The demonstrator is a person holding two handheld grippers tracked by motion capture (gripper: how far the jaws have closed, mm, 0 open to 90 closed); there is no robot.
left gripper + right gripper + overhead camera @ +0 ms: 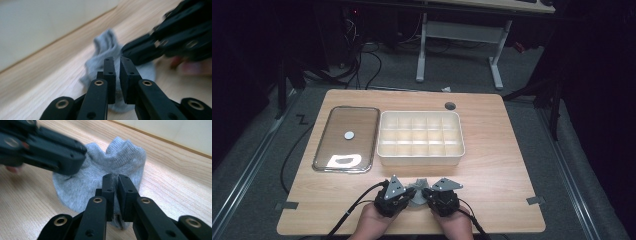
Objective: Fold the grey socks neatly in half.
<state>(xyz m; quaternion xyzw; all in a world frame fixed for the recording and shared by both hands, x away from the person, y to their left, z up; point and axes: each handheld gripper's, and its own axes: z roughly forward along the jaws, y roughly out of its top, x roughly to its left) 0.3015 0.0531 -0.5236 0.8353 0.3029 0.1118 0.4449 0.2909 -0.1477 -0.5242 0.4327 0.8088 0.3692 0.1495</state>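
Note:
A small grey sock (417,192) lies bunched on the wooden table near its front edge, between my two grippers. My left gripper (410,195) comes at it from the left, my right gripper (426,194) from the right. In the left gripper view the jaws (117,62) stand nearly together with sock (105,47) fabric in the narrow gap; the right gripper (172,37) reaches in from the right. In the right gripper view the jaws (115,180) pinch a fold of the sock (125,155), and the left gripper (50,147) touches its left side.
A white box (421,159) with several compartments stands behind the sock at mid table. A clear flat lid (346,139) with a metal rim lies to its left. A round cable hole (450,105) sits near the far edge. Bare wood lies on both sides of the hands.

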